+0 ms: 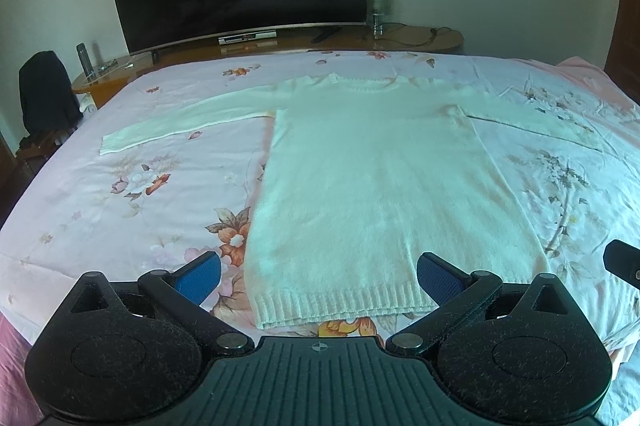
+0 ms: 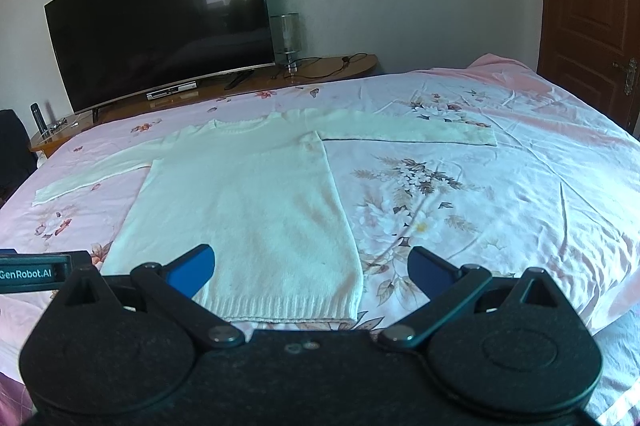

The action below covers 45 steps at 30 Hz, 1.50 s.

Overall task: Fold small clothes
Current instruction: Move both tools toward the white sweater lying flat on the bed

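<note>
A white knit sweater (image 1: 372, 186) lies flat on the bed (image 1: 120, 194), sleeves stretched out to both sides. The left tongs (image 1: 319, 276) and the right tongs (image 2: 311, 268) both hang spread wide near the sweater's bottom hem, holding nothing.
</note>
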{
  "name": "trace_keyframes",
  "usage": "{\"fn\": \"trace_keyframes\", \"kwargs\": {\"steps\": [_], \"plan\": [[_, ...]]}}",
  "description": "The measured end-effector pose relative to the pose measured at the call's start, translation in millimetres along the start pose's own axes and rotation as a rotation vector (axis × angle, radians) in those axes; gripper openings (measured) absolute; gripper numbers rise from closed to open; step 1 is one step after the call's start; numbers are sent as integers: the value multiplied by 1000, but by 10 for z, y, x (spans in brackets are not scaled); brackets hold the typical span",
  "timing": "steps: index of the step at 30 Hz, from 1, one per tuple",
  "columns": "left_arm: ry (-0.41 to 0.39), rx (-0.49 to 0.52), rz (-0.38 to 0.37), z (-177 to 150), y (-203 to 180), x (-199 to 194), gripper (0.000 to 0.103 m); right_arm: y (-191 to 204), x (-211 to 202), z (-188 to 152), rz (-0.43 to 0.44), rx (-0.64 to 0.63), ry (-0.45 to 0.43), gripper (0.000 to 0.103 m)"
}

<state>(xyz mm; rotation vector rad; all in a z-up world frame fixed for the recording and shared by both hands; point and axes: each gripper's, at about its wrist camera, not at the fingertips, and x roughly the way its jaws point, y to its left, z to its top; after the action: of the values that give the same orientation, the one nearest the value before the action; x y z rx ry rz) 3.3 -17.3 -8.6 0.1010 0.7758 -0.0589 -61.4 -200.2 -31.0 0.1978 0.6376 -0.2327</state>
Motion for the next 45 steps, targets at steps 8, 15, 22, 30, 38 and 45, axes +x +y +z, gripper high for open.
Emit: {"fn": "trace_keyframes", "kwargs": {"steps": [8, 15, 22, 30, 38, 45], "plan": [[1, 6, -5, 13, -33, 33, 103, 0, 23, 15, -5, 2, 3, 103], [3, 6, -6, 38, -49, 82, 103, -36, 50, 45, -19, 15, -8, 103], [17, -6, -10, 89, -26, 209, 103, -68, 154, 107, -34, 17, -8, 103], [26, -20, -1, 193, 4, 376, 103, -61, 294, 202, -49, -2, -4, 103], [35, -28, 3, 331, 1, 575, 103, -22, 472, 311, -60, -8, 6, 103], [37, -22, 4, 489, -35, 797, 103, -17, 657, 438, -73, -13, 11, 103]]}}
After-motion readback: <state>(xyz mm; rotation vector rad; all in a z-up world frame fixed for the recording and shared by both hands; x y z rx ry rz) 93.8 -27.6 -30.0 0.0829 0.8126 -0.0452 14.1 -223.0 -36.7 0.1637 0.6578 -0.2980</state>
